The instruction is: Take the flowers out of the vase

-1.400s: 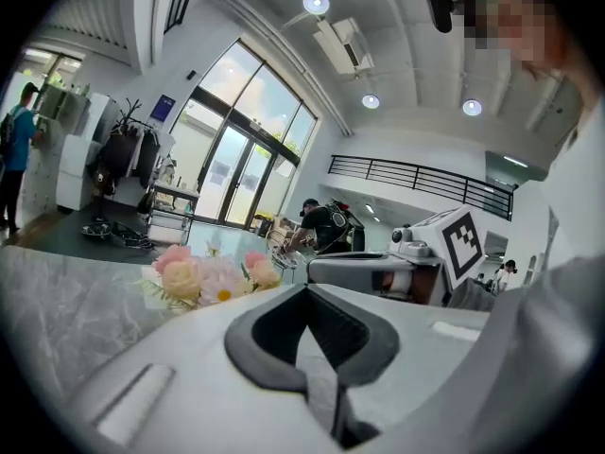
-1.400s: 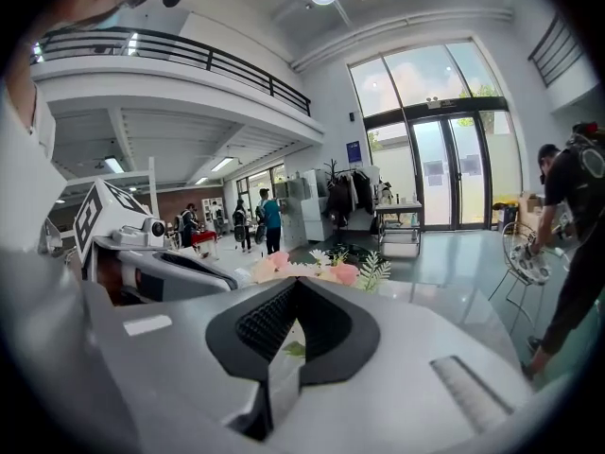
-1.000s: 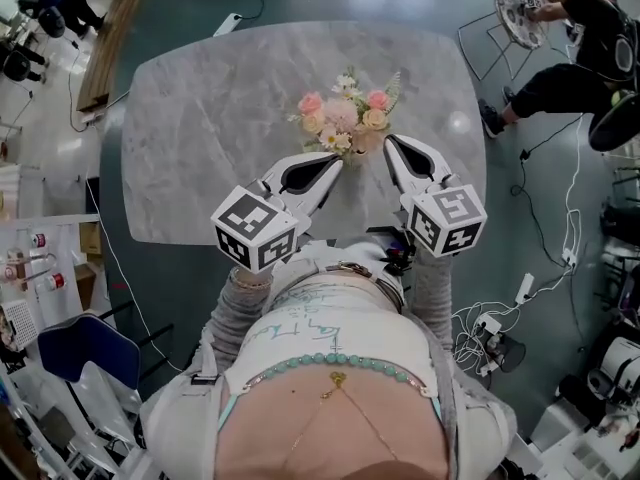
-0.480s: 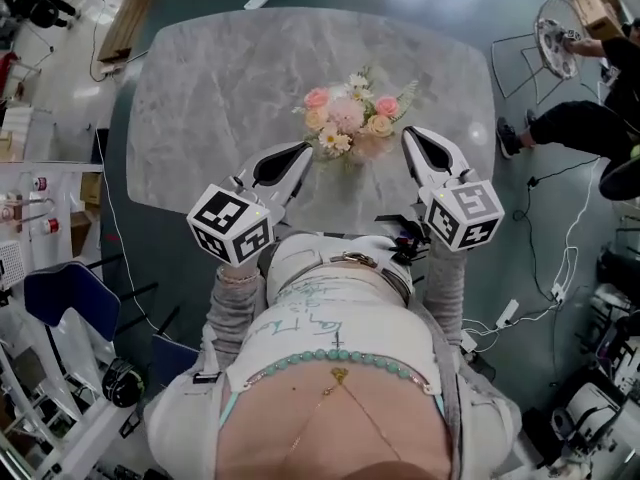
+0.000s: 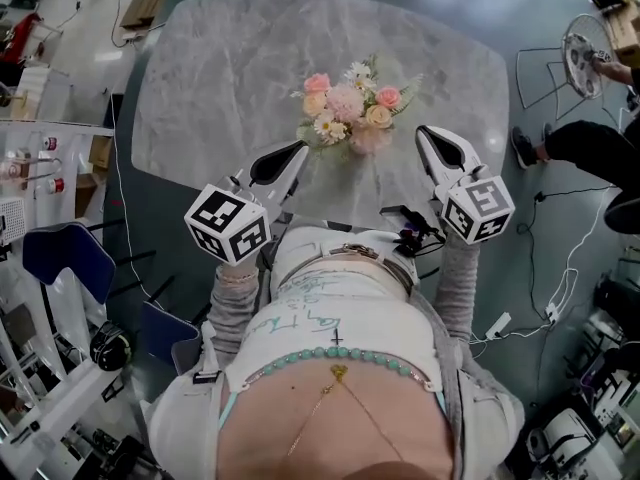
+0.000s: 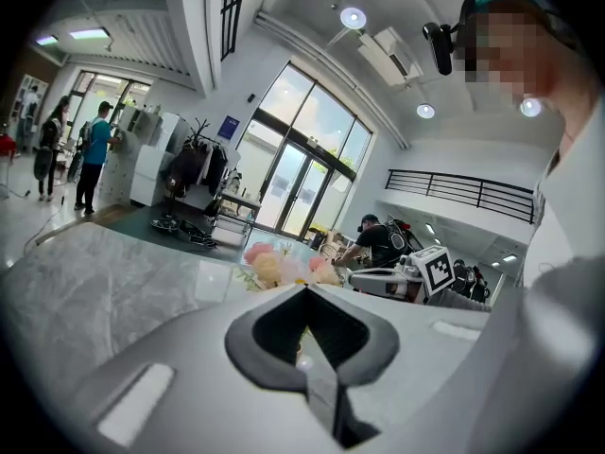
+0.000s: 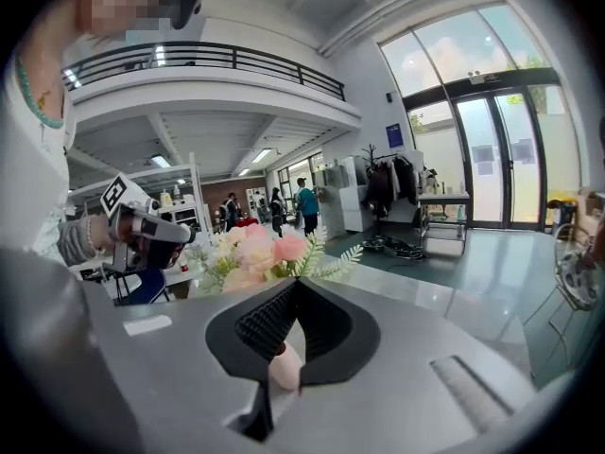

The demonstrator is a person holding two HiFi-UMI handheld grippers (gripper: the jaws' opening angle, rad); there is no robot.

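Observation:
A bouquet of pink, peach and white flowers stands in a small pink vase on the grey marble table. My left gripper hovers just left of the vase, shut and holding nothing. My right gripper hovers to the vase's right, also shut and empty. In the left gripper view the flowers rise just beyond the closed left gripper. In the right gripper view the flowers sit past the closed right gripper, and the vase shows through the jaw hollow.
The table's near edge runs just below both grippers. A blue chair stands at the left. At the right a person in black sits by a fan. Cables trail on the floor.
Both grippers have spread apart from the bouquet: the right one moved right, the left one swung left. Both stayed shut. The flowers and vase have not moved.

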